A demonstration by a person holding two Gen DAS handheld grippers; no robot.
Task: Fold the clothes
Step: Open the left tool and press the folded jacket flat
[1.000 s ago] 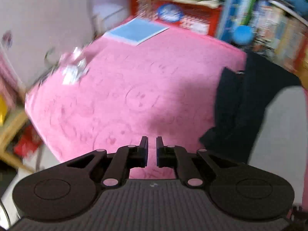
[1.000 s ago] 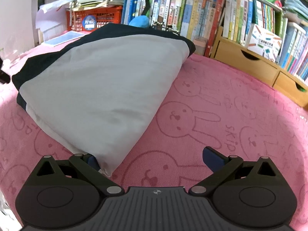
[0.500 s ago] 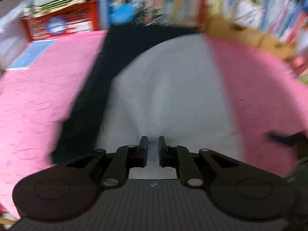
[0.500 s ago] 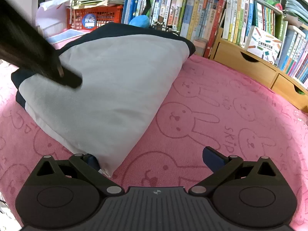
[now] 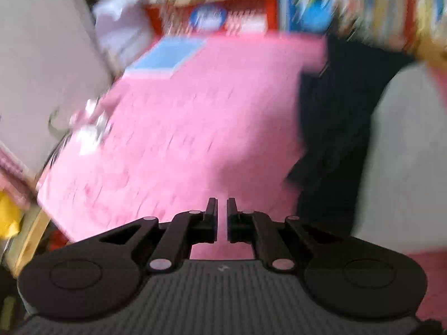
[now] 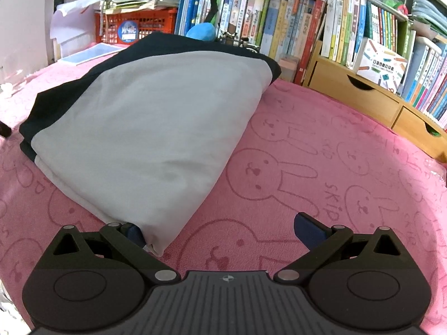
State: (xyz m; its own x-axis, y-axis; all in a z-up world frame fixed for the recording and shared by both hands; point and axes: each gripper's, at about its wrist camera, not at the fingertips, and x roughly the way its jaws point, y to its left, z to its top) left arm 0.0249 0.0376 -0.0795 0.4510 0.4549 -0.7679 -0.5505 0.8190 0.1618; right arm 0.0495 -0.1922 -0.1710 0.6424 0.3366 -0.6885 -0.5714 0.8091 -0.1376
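Garment [image 6: 156, 122]: grey body w/ black trim, already folded to a compact wedge. Lies on the pink bunny-print cover [image 6: 321, 150], toward its left half, far end close to the back edge by the bookshelf [image 6: 279, 28]. Near corner of the wedge points at the right gripper [image 6: 220, 229].

Right gripper: jaws wide, nothing clamped. The left finger sits against or just under the garment's near corner; contact can't be confirmed. Right finger is well clear over bare cover.

Left gripper [image 5: 222, 217]: jaws nearly together, narrow slit only, nothing betw. them. It hangs over bare cover left of the garment's black edge [image 5: 329, 139]. View is badly smeared, so fine detail there isn't readable.

Judgement: fold looks largely done; step in hand is prob. a final tidy or one more fold-over.

Advice for doing it well:
- Right: get both fingers astride the near corner before closing, and take all layers, not just the top sheet.
- Left: open up first; shut jaws can only press or smooth. Approach the black edge low, along the cover.
- Lift both corners together and level, else the wedge skews.
- Keep off the blue sheet [image 5: 167, 55] near the back-left corner and the crumpled wrapper [image 5: 89, 128] at the left edge.
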